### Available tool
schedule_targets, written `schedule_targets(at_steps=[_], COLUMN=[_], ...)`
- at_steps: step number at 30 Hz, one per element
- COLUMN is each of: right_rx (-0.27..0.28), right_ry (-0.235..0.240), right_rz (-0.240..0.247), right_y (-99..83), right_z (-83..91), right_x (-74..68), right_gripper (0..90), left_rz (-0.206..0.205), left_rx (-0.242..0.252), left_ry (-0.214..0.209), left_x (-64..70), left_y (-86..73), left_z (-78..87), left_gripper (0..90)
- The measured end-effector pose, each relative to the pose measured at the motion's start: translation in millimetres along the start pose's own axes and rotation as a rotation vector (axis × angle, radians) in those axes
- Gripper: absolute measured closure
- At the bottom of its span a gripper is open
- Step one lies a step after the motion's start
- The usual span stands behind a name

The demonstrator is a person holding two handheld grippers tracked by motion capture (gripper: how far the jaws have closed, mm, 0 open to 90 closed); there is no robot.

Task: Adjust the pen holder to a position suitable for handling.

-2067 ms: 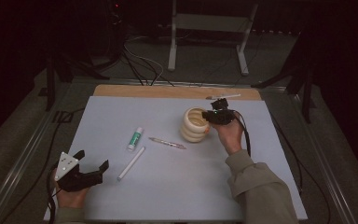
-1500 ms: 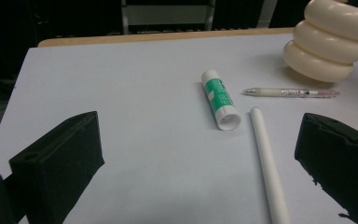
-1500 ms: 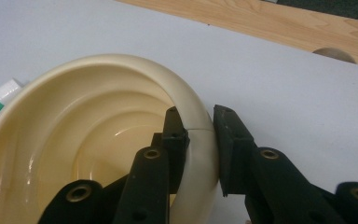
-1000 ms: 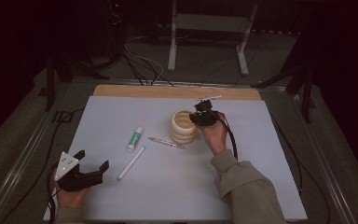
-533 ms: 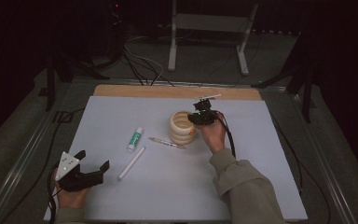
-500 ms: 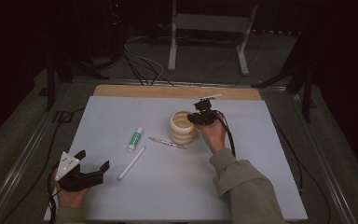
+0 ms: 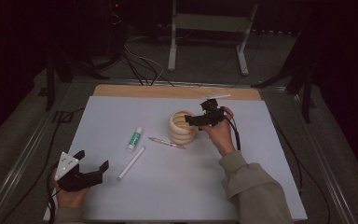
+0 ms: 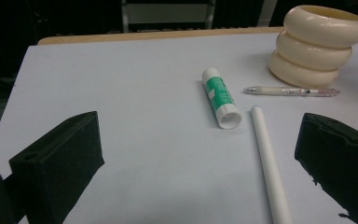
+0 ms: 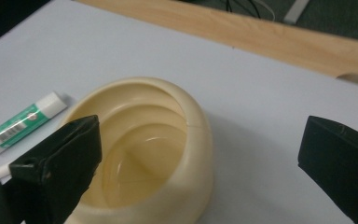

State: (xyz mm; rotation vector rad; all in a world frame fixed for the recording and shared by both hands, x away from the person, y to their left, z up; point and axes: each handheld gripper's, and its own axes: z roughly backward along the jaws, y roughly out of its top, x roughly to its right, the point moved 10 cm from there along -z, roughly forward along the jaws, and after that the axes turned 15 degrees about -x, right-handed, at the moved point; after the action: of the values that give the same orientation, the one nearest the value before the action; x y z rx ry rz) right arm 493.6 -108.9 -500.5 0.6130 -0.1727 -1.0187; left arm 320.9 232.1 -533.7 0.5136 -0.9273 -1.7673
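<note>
A cream holder made of three stacked rings stands upright at the middle of the white mat; it is hollow and looks bare inside. My right gripper hovers at its right rim, open, with one jaw over the hollow and the other wide out past the wall. My left gripper rests open near the front left corner, nothing between its jaws. Ahead of it lie a green-and-white glue stick, a clear pen and a white stick.
The glue stick, pen and white stick lie left of the holder. Another white stick lies on the wooden strip along the mat's far edge. Stand legs and cables sit on the floor beyond.
The holder and my right gripper shifted a little left two seconds ago and have stayed put since. The left gripper has not moved.
</note>
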Motion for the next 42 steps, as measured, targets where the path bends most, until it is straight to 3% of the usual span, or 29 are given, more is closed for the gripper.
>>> schedule_targets(at_steps=[5, 10, 16, 23, 29, 30, 37, 42], right_rx=[0.037, 0.092, 0.102, 0.125, 0.162, 0.165, 0.181, 0.231], right_ry=[-0.003, -0.027, -0.054, -0.072, -0.052, -0.056, -0.078, -0.081], right_rz=[0.024, 0.059, 0.075, 0.099, 0.087, 0.087, 0.063, 0.043], right_y=[-5.7, -28.9, -57.7, -83.8, -96.8, -108.9, -139.5, -156.1], right_z=[19.5, 50.2, 62.6, 75.4, 87.4, 91.4, 101.5, 110.4], right_x=[3.1, 11.7, 25.0, 29.0, 30.6, 32.4, 39.4, 43.2], right_gripper=[0.0, 0.0, 0.0, 0.0, 0.0, 0.0, 0.0, 0.0], left_rz=[-0.003, 0.002, 0.004, 0.013, 0.018, 0.016, 0.024, 0.025], left_rx=[0.004, 0.002, -0.006, -0.003, 0.000, 0.001, -0.001, -0.005], left_ry=[0.008, 0.012, 0.020, 0.024, 0.025, 0.029, 0.038, 0.041], left_x=[-0.5, -1.3, -2.9, -5.6, -6.5, -6.3, -8.0, -8.5], left_y=[0.3, -0.5, -2.4, -3.8, -4.5, -4.9, -6.6, -7.4], left_z=[1.6, 1.0, 0.9, 1.6, 3.4, 5.3, 7.2, 6.6], left_gripper=[1.3, 1.3, 1.3, 1.3, 1.3, 1.3, 1.3, 1.3])
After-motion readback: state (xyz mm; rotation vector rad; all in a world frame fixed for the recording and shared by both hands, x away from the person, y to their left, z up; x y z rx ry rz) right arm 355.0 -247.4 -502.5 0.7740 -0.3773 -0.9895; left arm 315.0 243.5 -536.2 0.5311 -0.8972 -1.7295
